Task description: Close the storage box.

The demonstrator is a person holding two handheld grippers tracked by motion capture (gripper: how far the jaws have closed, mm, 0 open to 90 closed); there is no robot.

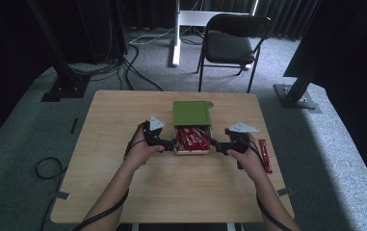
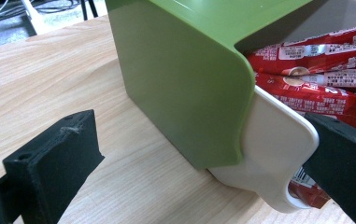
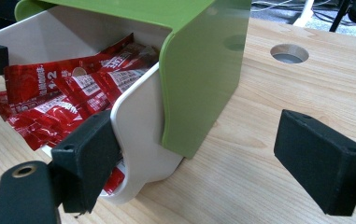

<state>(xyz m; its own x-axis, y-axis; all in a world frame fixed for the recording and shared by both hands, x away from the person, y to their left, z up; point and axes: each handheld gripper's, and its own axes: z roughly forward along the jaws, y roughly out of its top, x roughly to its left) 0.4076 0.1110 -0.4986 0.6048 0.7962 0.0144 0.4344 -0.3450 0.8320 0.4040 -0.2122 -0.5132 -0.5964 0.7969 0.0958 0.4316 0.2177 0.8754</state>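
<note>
A green box cover [image 1: 191, 112] lies mid-table with its white drawer [image 1: 190, 152] slid out toward me, holding several red packets [image 1: 190, 137]. My left gripper [image 1: 171, 144] is at the drawer's left side. In the left gripper view the gripper [image 2: 199, 163] is open, its jaws straddling the drawer's white wall [image 2: 278, 154], one over the packets [image 2: 320, 70]. My right gripper [image 1: 215, 144] is at the drawer's right side. In the right gripper view it [image 3: 208, 163] is open, one jaw inside against the white wall [image 3: 138, 130], the other outside beside the green cover [image 3: 203, 74].
One loose red packet [image 1: 265, 155] lies on the table [image 1: 171, 192] right of my right hand. A round hole [image 3: 289, 53] sits in the tabletop behind the box. A black chair [image 1: 231, 41], frame posts and floor cables stand beyond the table.
</note>
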